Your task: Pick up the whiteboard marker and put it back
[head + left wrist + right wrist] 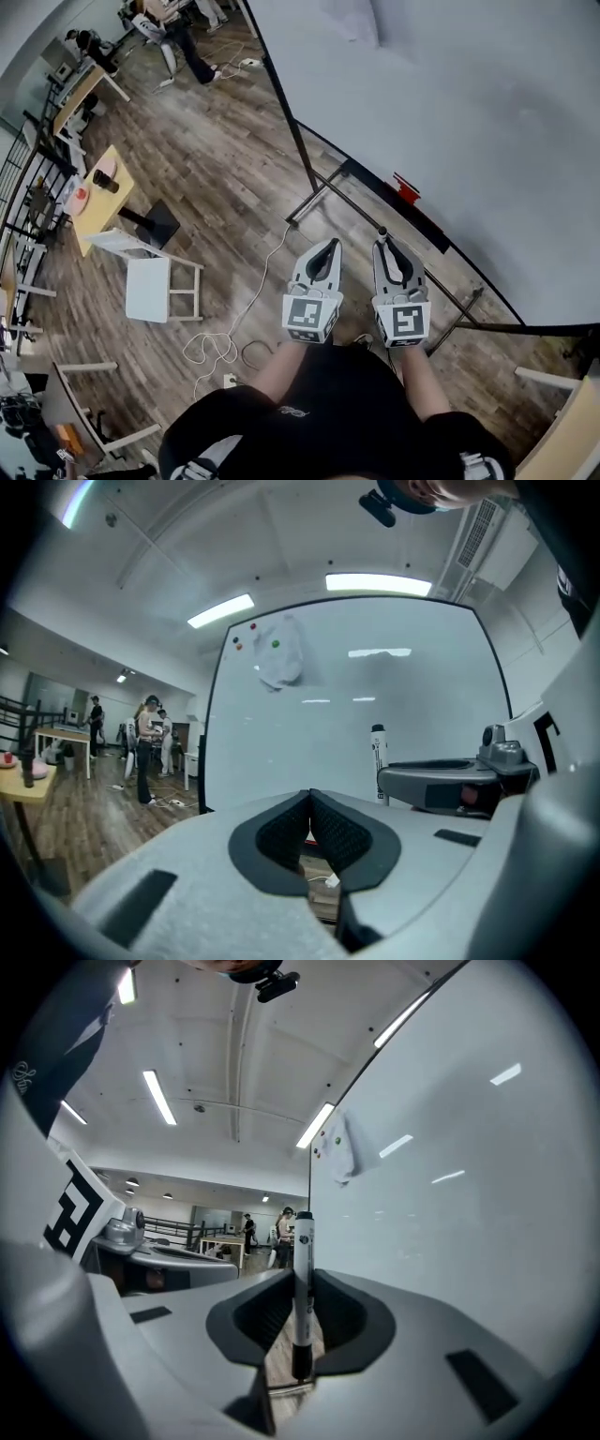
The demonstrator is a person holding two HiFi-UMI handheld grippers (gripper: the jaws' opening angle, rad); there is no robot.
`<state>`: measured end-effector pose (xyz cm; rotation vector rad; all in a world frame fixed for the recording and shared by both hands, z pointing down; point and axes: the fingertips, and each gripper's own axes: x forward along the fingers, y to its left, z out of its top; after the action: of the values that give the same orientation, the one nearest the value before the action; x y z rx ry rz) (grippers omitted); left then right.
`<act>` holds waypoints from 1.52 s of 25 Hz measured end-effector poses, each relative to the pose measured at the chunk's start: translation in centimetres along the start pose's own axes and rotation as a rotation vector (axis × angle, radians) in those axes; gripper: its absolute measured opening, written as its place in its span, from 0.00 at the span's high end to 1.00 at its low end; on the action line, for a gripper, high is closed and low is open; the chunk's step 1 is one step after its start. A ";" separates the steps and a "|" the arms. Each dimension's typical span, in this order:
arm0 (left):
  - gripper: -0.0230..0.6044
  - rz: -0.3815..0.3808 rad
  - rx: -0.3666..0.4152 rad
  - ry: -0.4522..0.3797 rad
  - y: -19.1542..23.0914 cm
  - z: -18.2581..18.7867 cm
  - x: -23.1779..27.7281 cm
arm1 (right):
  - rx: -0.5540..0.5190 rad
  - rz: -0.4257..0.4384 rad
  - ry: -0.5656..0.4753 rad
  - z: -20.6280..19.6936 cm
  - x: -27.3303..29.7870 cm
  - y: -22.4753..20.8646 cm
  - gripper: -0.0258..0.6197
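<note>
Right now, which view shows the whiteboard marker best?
Right gripper view: the whiteboard marker stands upright, clamped between the jaws of the right gripper. Left gripper view shows it small, from the side; head view only its end.

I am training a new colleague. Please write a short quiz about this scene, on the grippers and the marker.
1. Which gripper holds the whiteboard marker? A) the left B) the right C) neither
2. True or false: the left gripper has its jaws wide apart.
3. Fill in the missing word: in the right gripper view, the marker stands ___ between the jaws.

Key:
1. B. The right gripper is shut on it.
2. False. Its pads meet at the tips, with nothing between them.
3. upright
</note>
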<state>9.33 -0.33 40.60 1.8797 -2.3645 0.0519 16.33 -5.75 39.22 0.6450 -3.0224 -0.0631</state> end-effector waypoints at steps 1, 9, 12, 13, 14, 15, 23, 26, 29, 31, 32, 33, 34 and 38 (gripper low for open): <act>0.95 0.017 -0.003 -0.002 1.0 0.1 -0.3 | -0.001 0.018 0.000 0.2 0.8 0.8 0.88; 0.95 0.107 -0.039 -0.016 8.8 0.0 -0.5 | -0.028 0.121 0.008 0.4 7.2 5.7 0.88; 0.95 0.115 -0.044 -0.024 10.9 0.1 -0.1 | -0.039 0.136 0.014 0.4 9.4 6.7 0.88; 0.95 0.118 -0.044 -0.026 11.8 0.1 0.1 | -0.041 0.141 0.015 0.5 10.3 7.1 0.88; 0.95 0.122 -0.045 -0.027 12.7 0.1 0.1 | -0.043 0.146 0.016 0.5 11.3 7.6 0.88; 0.95 0.128 -0.048 -0.028 13.8 0.0 0.2 | -0.044 0.152 0.016 0.5 12.2 8.1 0.88; 0.95 0.177 -0.080 -0.027 23.3 -1.0 -1.0 | -0.057 0.198 0.030 0.2 19.3 14.4 0.88; 0.95 0.189 -0.088 -0.023 26.2 -1.4 -1.6 | -0.065 0.211 0.042 0.1 21.5 16.6 0.88; 0.95 0.196 -0.106 -0.024 28.6 -1.6 -1.9 | -0.071 0.217 0.057 0.0 23.4 18.1 0.88; 0.95 0.202 -0.133 -0.021 29.8 -2.0 -2.0 | -0.084 0.224 0.071 -0.2 24.4 18.7 0.88; 0.95 0.205 -0.145 -0.018 30.1 -2.3 -1.9 | -0.090 0.228 0.079 -0.3 24.7 18.8 0.88; 0.95 0.207 -0.155 -0.013 30.4 -2.6 -1.7 | -0.096 0.232 0.086 -0.3 25.1 18.7 0.88; 0.95 0.208 -0.163 -0.008 30.6 -2.9 -1.4 | -0.101 0.234 0.093 -0.4 25.4 18.7 0.88; 0.95 0.186 -0.182 0.004 30.1 -3.2 1.2 | -0.095 0.238 0.122 -1.0 26.9 17.2 0.88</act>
<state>-19.98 5.68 45.36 1.5757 -2.4415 -0.1383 -15.11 -1.12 42.14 0.2688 -2.9314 -0.1497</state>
